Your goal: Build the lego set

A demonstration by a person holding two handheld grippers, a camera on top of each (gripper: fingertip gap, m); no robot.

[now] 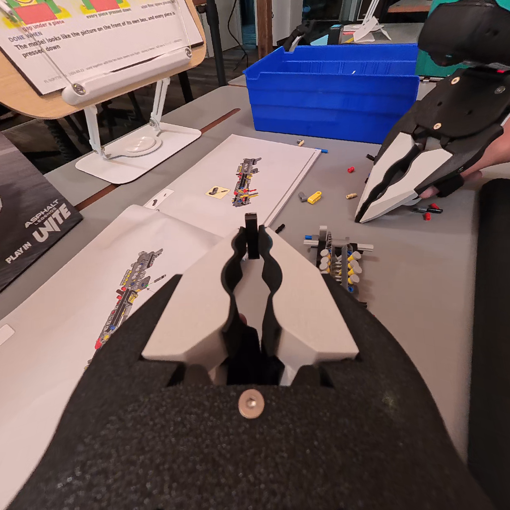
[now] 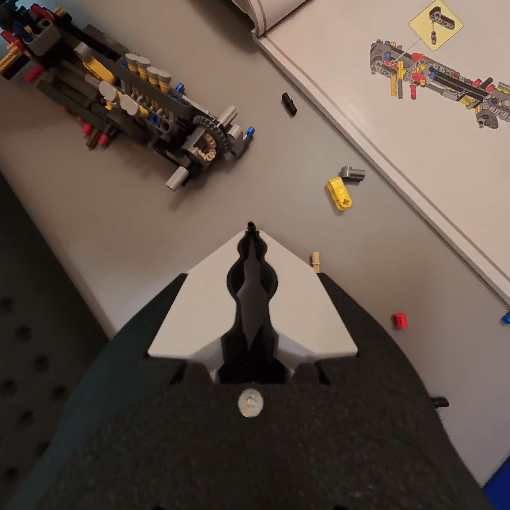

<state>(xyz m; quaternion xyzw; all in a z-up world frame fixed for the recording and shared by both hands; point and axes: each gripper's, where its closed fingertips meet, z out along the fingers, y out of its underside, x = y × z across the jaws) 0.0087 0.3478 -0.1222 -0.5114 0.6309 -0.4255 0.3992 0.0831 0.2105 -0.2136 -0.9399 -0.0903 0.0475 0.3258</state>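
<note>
Pinching a black beam [image 1: 251, 237] by its edge, the left gripper [image 1: 251, 231] could twist it loose, while the right gripper [image 2: 250, 230], nipping a tiny black pin [image 2: 250, 225], might flick it before reaching the model [image 2: 132, 102] ahead-left.

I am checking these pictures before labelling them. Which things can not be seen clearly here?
- Black piece in the left gripper: left wrist view, its lower end is hidden between the fingers.
- Small black pin in the right gripper: right wrist view, only its tip shows, too small to name.
- Lego chassis: right wrist view, its far end is cut off by the top left edge.
</note>
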